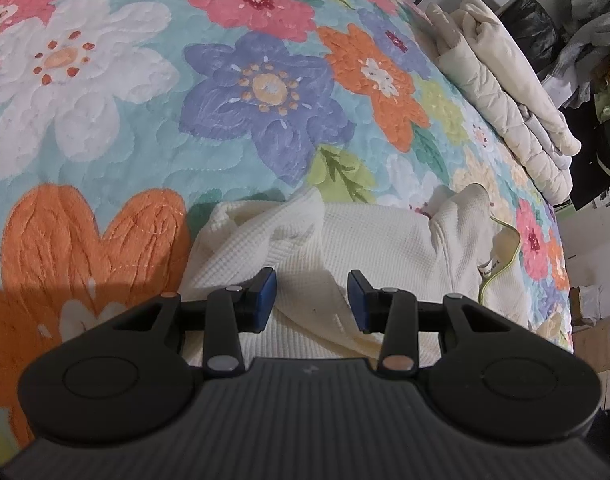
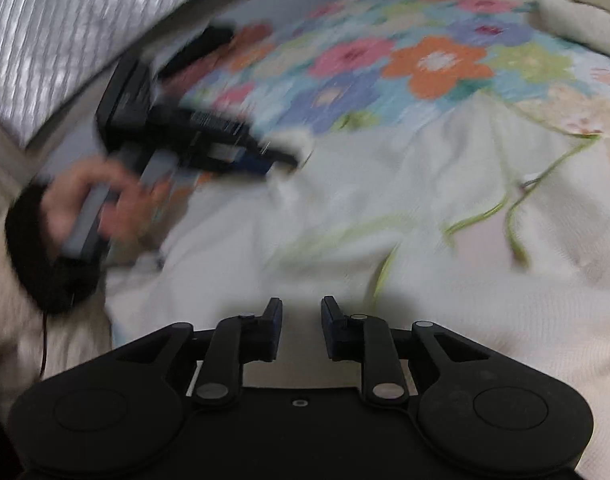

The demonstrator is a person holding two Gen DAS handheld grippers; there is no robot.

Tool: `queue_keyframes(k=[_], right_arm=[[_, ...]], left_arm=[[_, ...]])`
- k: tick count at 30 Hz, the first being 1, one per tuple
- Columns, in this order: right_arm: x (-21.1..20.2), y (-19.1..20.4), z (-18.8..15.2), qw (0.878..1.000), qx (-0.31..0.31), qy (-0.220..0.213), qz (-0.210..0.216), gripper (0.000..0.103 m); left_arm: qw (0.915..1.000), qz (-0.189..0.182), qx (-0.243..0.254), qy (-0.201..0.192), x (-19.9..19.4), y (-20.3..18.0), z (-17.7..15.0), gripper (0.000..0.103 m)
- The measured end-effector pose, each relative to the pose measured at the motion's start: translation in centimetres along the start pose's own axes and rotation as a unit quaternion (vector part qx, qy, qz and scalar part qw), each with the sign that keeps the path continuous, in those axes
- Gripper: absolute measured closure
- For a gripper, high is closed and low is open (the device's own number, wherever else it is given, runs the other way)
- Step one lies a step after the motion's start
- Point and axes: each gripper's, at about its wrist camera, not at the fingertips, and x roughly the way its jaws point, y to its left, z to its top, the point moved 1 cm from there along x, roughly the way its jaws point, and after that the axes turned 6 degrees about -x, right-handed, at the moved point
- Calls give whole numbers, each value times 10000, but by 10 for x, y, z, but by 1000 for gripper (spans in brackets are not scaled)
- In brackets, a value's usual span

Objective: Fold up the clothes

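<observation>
A cream waffle-knit garment (image 1: 345,248) with lime-green trim lies crumpled on the floral quilt (image 1: 225,80). My left gripper (image 1: 311,300) is open just above the garment's left part, its blue pads apart with nothing between them. In the blurred right wrist view the same garment (image 2: 385,216) spreads across the bed, with green trim lines on it. My right gripper (image 2: 301,330) is open and empty above the garment's near edge. The left gripper (image 2: 265,160) and the hand holding it show at the left of that view, over the garment's far left edge.
A folded cream blanket (image 1: 501,92) lies along the quilt's right edge. Dark bags and clutter (image 1: 577,40) stand beyond it. A grey striped pillow (image 2: 65,40) lies at the upper left of the right wrist view.
</observation>
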Motion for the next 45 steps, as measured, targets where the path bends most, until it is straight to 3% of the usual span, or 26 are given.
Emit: queue_keyframes(k=[2,5,8,11,14,15,16,17,18,19,20,21,23,26,27,30,32,35,37,39,41,43,45], right_arm=[[-4,9,-2,9992,-300,51,-244,77],[-19,12,3,9980,-283,-291,-489,76],[-34,3,13,9933,-54,-682,-932,64],[-34,-8,22,9870,-79,-700,-1442,56],[-20,-24,34,9852,-126,-608,-1600,32],[-12,-32,36,9843,-110,-570,-1668,19],[-4,-40,38,9836,-34,-522,-1728,19],[4,-48,40,9856,107,-521,-1603,20],[11,-55,41,9888,272,-550,-1359,33],[16,-59,42,9916,397,-594,-1078,69],[20,-61,43,9933,490,-634,-834,89],[21,-62,43,9921,557,-742,-844,96],[15,-62,42,9853,723,-1073,-1118,96],[3,-71,38,9719,1121,-1444,-1480,96],[3,-74,38,9685,1169,-1430,-1667,94],[4,-87,39,9591,1187,-1149,-2301,68],[-4,-90,40,9463,1219,-995,-2825,68],[-37,-83,27,9442,1376,-1341,-2674,61],[-55,-70,15,9442,1305,-1456,-2651,51],[-65,-50,-4,9430,1019,-1332,-2873,49],[-71,-36,-26,9393,807,-1091,-3151,46],[-79,-31,-52,9347,992,-950,-3277,46],[-92,-36,-75,9317,1490,-1029,-3148,46]], left_arm=[[10000,14,17,6,1,0,0,64],[10000,17,23,10,1,-1,1,63],[10000,-11,-3,5,1,0,1,62],[9999,-101,-101,-6,3,3,3,62],[9991,-305,-278,-25,4,7,4,54],[9988,-371,-328,-58,5,8,5,54],[9986,-380,-327,-138,5,8,5,65],[9986,-375,-307,-217,6,7,5,100],[9991,-274,-143,-307,3,2,3,103],[9985,-282,20,-473,-4,-6,-1,103],[9974,-293,170,-643,-11,-13,-4,103],[9957,-329,221,-841,-21,-18,-8,103],[9904,-288,318,-1314,-42,-23,-12,103],[9776,236,410,-2049,-64,-20,-7,103],[9781,275,277,-2043,-63,-14,-2,103],[9859,212,-350,-1623,-45,12,13,103],[9898,234,-479,-1318,-35,23,16,103],[9930,17,-416,-1106,-36,20,14,101],[9942,-222,-387,-980,-37,16,12,100],[9955,-468,-336,-752,-33,10,9,94],[9959,-679,-357,-471,-24,4,3,82],[9954,-842,-391,-221,-15,0,-3,78],[9969,-721,-240,-218,-10,-8,-8,78]])
